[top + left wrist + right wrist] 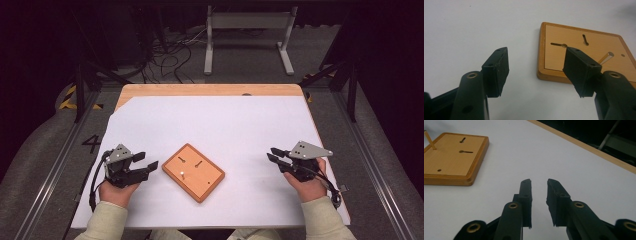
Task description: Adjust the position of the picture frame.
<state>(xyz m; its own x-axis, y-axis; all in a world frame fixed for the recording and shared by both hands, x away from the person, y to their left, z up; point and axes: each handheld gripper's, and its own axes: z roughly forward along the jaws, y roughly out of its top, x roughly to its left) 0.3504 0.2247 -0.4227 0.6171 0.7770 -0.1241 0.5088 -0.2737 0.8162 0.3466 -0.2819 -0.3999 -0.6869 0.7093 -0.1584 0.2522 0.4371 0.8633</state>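
Note:
A small wooden board [193, 172] lies at an angle in the middle of the white sheet. It has two dark slots [557, 45], a small hole, and a thin metal pin [607, 57] that stands upright in it. My left gripper [145, 162] hovers just left of the board. Its jaws are wide open in the left gripper view [536, 51], with nothing between them. My right gripper [274, 154] is held well to the right of the board. Its jaws show a narrow empty gap [539, 181]. The board [451, 160] lies off to their left.
A white sheet [215, 125] covers most of the wooden table, whose bare far edge [210, 90] shows. A grey metal stand [247, 35] and loose cables [170, 57] sit on the floor beyond. Dark frame legs stand at both sides.

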